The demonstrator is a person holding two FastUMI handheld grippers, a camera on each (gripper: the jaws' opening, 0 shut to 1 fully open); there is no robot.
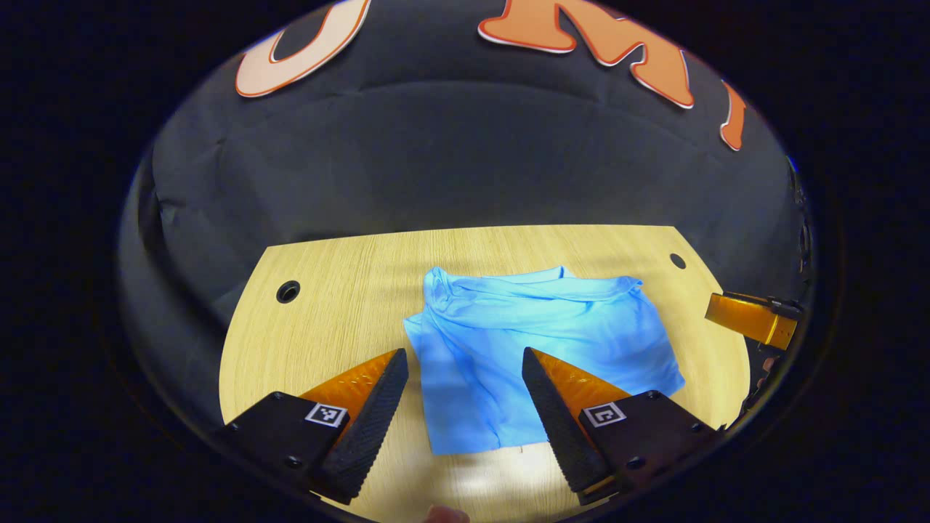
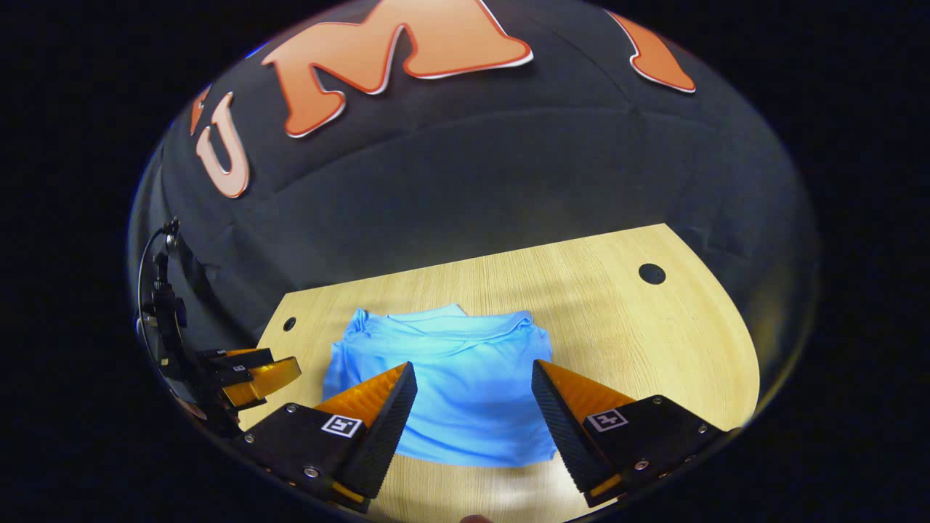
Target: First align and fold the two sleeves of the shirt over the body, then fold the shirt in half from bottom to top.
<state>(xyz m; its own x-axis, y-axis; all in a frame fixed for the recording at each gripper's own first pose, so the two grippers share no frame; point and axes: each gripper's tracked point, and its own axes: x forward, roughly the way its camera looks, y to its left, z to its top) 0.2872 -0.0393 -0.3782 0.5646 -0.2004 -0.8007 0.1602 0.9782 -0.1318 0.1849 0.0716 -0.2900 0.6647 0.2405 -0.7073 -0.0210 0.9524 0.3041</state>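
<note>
Judging by the compact blue shirt (image 1: 538, 349) lying mid-bench (image 1: 327, 319), sleeves look tucked in and the bottom-to-top fold seems done or nearly so; any next move would be a smoothing check. Left gripper (image 1: 465, 396) and right gripper (image 2: 474, 403) hover above its near hem toward 6 o'clock, fingers spread apart, holding nothing.

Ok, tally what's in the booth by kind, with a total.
Shirt: 1
Table: 1
Table holes: 2, and
Grippers: 2, left gripper and right gripper, both open
Total: 6
</note>
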